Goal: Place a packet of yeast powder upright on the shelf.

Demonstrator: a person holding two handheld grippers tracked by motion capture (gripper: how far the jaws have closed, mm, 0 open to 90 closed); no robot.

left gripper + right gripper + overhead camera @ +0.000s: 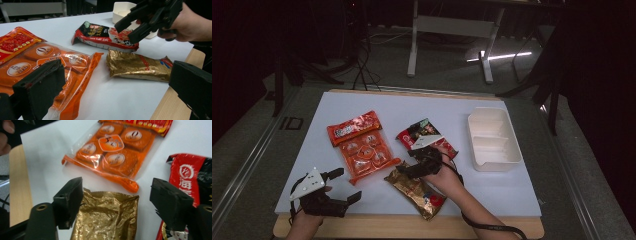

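A: Largest first: wide bench with a white top and a pale wooden edge (362, 226), carrying everything.

B: Next in size?

A: Off-white rectangular plastic tray with a divider (493, 138), far right, well apart from the packets. Then a clear orange plastic bag of orange-wrapped cakes (366, 155), left of centre, with a flat red foil packet (353, 127) touching its far end.

B: And toward the middle?

A: Red-and-black printed snack bag (424, 134), far of centre. Just near of it, a crinkled gold foil packet with a red patch (419, 192), lying flat near the near edge, its far end just beside the orange bag's tail.

B: Grippers?

A: Right gripper (116, 202) hovering over the gold packet's far end, black jaws apart, one on each side of the crumpled top edge, pads not pressing on the foil. Seen from the left gripper view too, raised above the snack bag (136, 27). Left gripper (343, 186) at the near left corner, jaws wide apart, nothing between them, pointing toward the orange bag.
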